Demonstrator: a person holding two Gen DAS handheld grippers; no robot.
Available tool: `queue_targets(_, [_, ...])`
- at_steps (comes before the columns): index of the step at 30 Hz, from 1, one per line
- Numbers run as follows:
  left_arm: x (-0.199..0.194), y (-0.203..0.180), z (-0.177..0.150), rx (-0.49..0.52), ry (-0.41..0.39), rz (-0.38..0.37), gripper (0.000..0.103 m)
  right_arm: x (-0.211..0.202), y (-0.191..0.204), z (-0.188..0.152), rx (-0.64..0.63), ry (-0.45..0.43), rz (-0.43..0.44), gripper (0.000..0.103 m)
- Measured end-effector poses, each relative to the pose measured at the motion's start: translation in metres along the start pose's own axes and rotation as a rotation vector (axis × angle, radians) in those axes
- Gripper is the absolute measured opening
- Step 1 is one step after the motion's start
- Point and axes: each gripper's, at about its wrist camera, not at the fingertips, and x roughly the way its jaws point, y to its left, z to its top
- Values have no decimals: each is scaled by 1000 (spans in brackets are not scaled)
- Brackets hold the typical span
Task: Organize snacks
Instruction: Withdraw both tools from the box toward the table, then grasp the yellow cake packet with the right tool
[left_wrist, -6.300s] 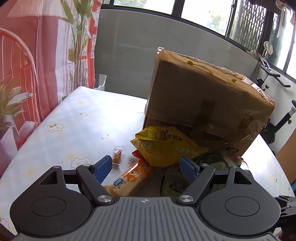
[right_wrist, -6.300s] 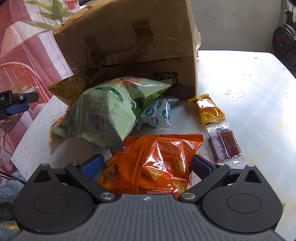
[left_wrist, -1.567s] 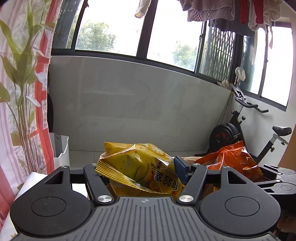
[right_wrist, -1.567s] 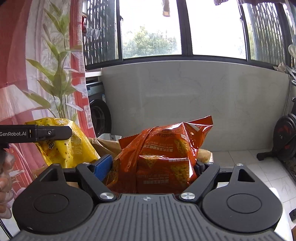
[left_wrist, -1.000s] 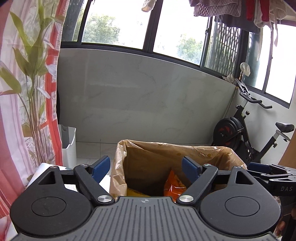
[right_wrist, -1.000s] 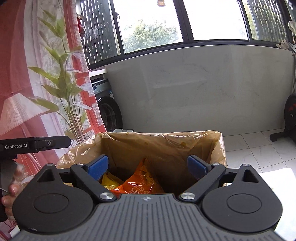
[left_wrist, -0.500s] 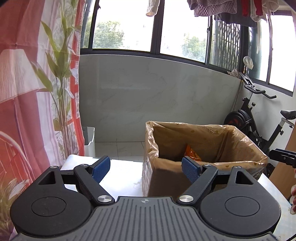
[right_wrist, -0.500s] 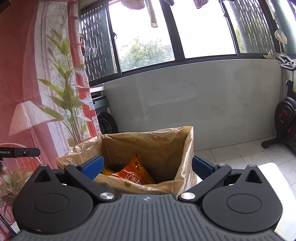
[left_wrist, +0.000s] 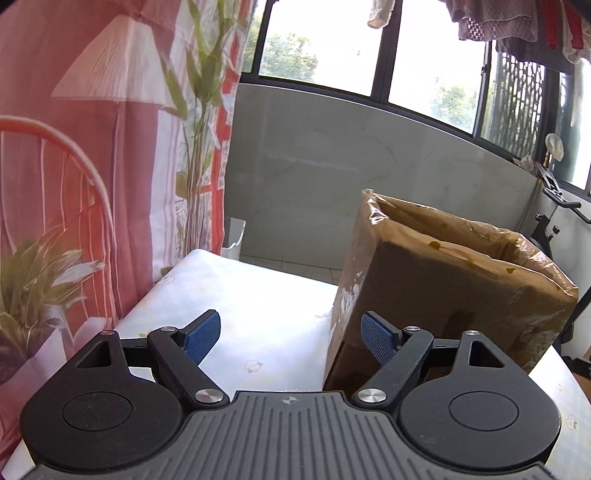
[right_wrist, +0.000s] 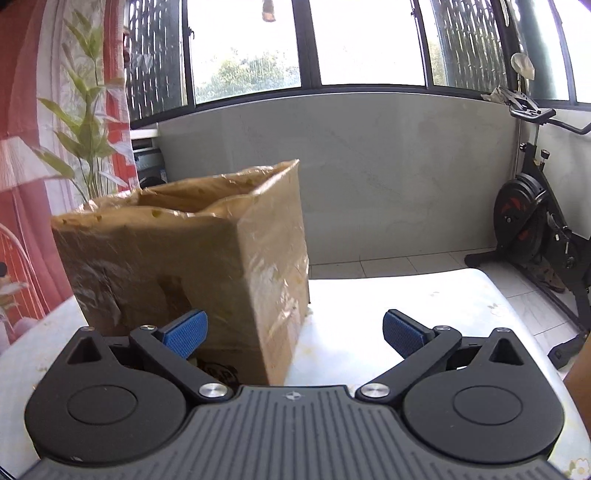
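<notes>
A brown cardboard box (left_wrist: 443, 288) lined with a brownish plastic bag stands upright on the white flowered table (left_wrist: 251, 295). Its inside is hidden from both views, so no snack bags show. My left gripper (left_wrist: 290, 326) is open and empty, low over the table just left of the box's near corner. In the right wrist view the box (right_wrist: 177, 251) fills the left half. My right gripper (right_wrist: 294, 325) is wide open with its jaws closing slightly. Nothing is between its pads, and the box's right corner stands just beyond them.
A red and white printed curtain (left_wrist: 92, 166) hangs along the table's left side. A white bin (left_wrist: 232, 236) stands on the floor behind the table. An exercise bike (right_wrist: 532, 221) stands at the right by the grey wall. Bare tabletop (right_wrist: 388, 295) lies right of the box.
Both grippers have sunk and drawn back from above the box. The orange and yellow bags inside it no longer show, only its outer walls. The left view shifted left, the right view right.
</notes>
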Motion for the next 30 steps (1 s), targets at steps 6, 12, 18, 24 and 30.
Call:
queue_targets(6, [5,11,-5,-34,25,43,85,13,6,-28,-54,64,48,83])
queue_targets(12, [8,15,-11,-63,47,58,85,21,8,-45,-39,137,71,70])
queue_targets(18, [10,13,-15,-69,64,53,84,18,3,-62,-29,195,63,65])
queue_targets(24, [14,8,-20,-64,81,40,84,9,-4,-77,-1,233,56,58])
queue_targets(30, [16,6,-24,-64,97,30,84,6,-2,-82,-27,256,39,57])
